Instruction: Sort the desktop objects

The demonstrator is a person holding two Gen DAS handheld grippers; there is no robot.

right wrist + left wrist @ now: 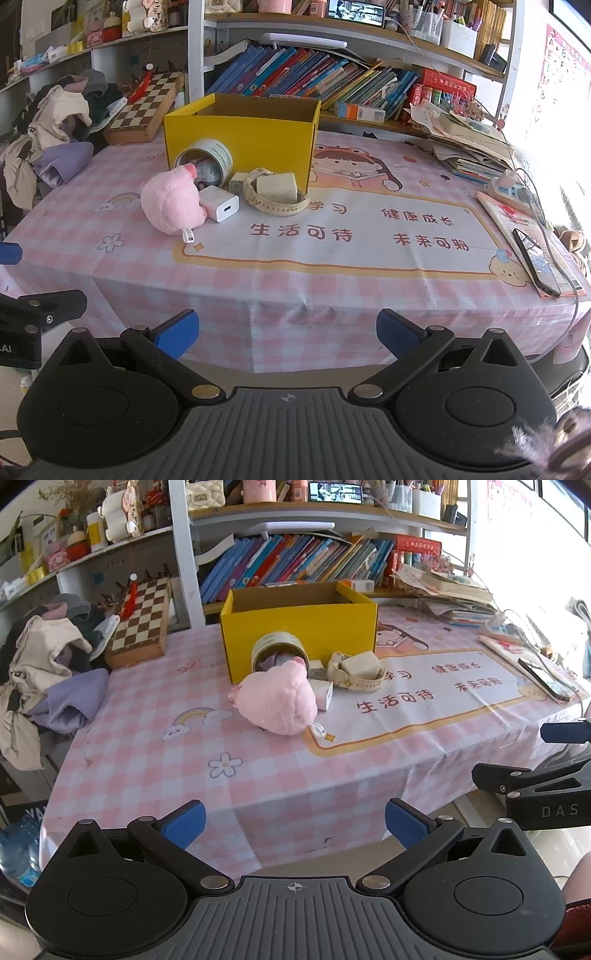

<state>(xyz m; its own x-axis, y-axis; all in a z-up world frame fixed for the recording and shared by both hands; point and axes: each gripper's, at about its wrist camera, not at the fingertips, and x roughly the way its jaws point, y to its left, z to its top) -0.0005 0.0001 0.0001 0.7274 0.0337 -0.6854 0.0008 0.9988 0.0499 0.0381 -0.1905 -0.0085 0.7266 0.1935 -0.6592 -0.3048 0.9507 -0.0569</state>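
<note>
An open yellow box (299, 627) (240, 144) stands on the pink checked tablecloth. In front of it lie a pink plush toy (277, 701) (170, 205), a tipped round tin (279, 651) (210, 155) with small items inside, a white charger (221, 206) (323, 694), a cream watch strap (277, 205) (356, 681) and a cream block (277, 186) (362, 664). My left gripper (295, 827) and right gripper (288, 332) are both open and empty, held off the table's near edge, well short of the objects.
A pile of clothes (48, 664) and a chessboard (142, 620) lie at the left. A phone (535, 262) on a booklet, a power strip (511, 188) and stacked papers (465, 144) are at the right. Bookshelves (314, 81) stand behind.
</note>
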